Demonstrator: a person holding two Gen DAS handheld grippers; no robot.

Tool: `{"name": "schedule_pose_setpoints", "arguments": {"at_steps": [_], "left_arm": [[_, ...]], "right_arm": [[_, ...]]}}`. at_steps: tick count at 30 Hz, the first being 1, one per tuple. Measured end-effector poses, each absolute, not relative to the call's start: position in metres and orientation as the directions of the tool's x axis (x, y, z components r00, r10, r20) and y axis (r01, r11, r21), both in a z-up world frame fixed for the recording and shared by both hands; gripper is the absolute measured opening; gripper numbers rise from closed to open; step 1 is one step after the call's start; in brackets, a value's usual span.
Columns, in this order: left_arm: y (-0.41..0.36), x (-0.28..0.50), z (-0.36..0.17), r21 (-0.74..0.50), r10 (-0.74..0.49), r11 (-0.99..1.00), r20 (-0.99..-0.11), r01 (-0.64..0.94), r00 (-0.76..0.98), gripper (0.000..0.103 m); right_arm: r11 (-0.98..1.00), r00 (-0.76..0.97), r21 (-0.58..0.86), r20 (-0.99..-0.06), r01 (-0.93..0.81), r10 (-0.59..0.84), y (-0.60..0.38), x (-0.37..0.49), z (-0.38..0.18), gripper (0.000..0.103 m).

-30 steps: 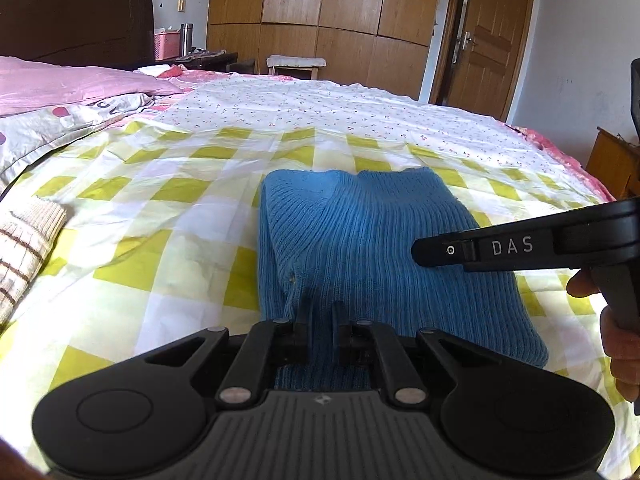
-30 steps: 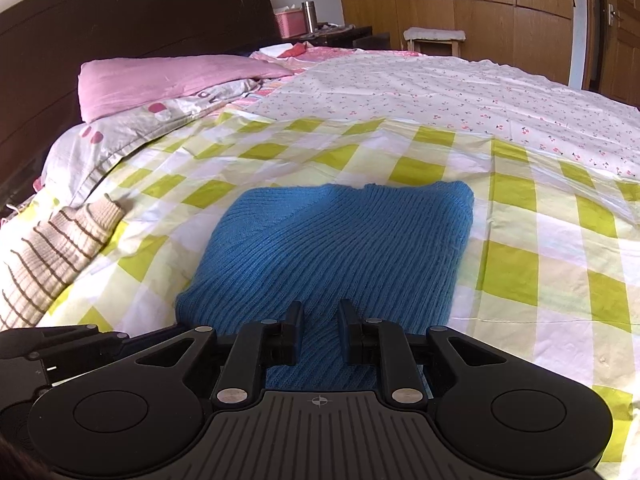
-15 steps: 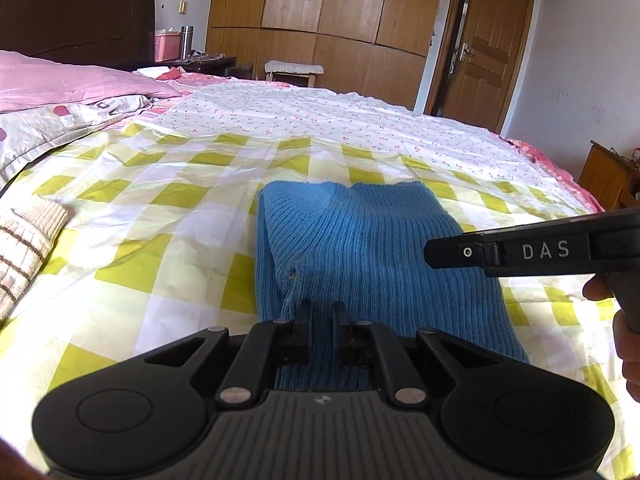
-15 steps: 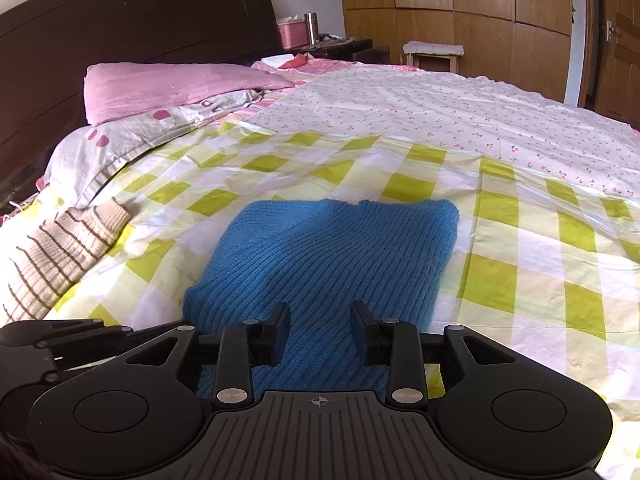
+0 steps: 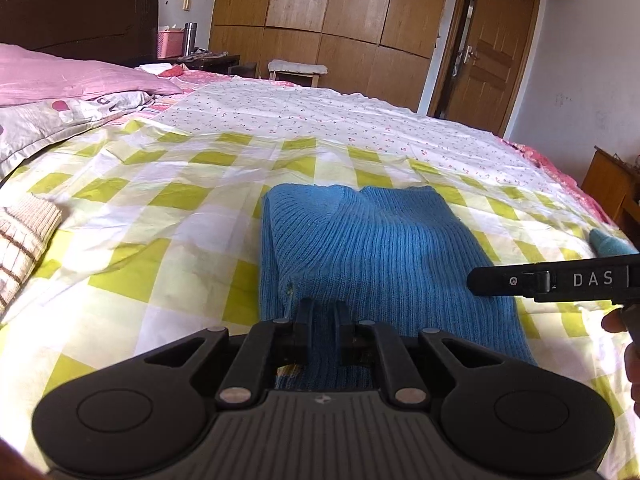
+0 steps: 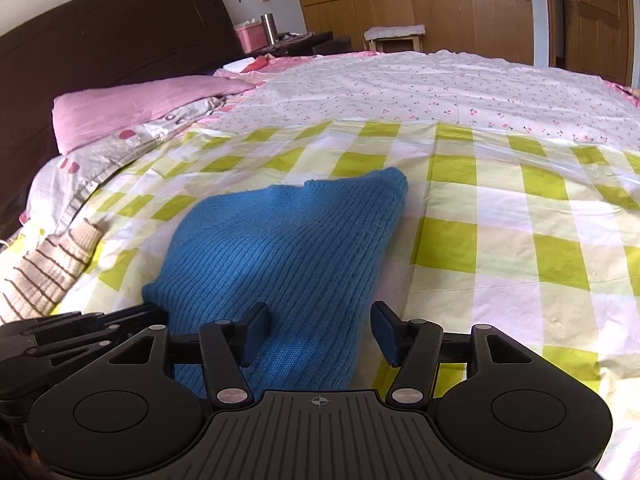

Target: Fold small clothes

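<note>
Left wrist view: your left gripper (image 5: 323, 322) points down at the near edge of the folded blue ribbed knit garment (image 5: 372, 248), which lies on the yellow-and-white checked bedsheet (image 5: 132, 216). Its jaws are pinched onto a fold of that edge. Your right gripper (image 5: 552, 280) enters level from the right, with part of your hand (image 5: 628, 344) below it.

Right wrist view: your right gripper (image 6: 320, 330) tilts down over the garment's near right corner. Its jaws have just been opening and stand spread; knit lies between them, the left pad (image 6: 254, 330) touching it, the right pad clear.
</note>
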State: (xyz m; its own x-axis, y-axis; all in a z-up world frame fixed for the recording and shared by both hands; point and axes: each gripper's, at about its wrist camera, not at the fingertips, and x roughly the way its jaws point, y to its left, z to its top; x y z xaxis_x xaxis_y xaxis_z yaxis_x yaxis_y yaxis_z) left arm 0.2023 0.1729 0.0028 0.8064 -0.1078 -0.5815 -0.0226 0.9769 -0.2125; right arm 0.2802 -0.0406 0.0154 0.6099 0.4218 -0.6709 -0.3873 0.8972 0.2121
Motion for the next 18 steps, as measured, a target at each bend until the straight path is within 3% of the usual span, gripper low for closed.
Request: {"name": "schedule_pose_setpoints", "arguments": {"at_steps": [3,9,14,18], "left_arm": [[0.183,0.202,0.006,-0.284,-0.143,0.958,-0.561,-0.027,0.815,0.017],[0.192,0.211,0.001,-0.369,-0.191,0.929,-0.569,-0.041,0.8,0.017],[0.199,0.208,0.0,-0.462,-0.25,0.886,-0.549,-0.04,0.798,0.026],[0.204,0.201,-0.001,-0.459,-0.231,0.886,-0.553,-0.061,0.801,0.026]], "right_arm": [[0.887,0.596,0.259,-0.664,-0.383,0.451,-0.05,0.28,0.015,0.066],[0.864,0.541,0.366,-0.674,-0.347,0.503,-0.063,0.284,0.002,0.07],[0.82,0.494,0.486,-0.656,-0.303,0.571,-0.071,0.293,-0.007,0.07],[0.853,0.592,0.38,-0.614,-0.359,0.522,-0.073,0.271,0.009,0.071]]}}
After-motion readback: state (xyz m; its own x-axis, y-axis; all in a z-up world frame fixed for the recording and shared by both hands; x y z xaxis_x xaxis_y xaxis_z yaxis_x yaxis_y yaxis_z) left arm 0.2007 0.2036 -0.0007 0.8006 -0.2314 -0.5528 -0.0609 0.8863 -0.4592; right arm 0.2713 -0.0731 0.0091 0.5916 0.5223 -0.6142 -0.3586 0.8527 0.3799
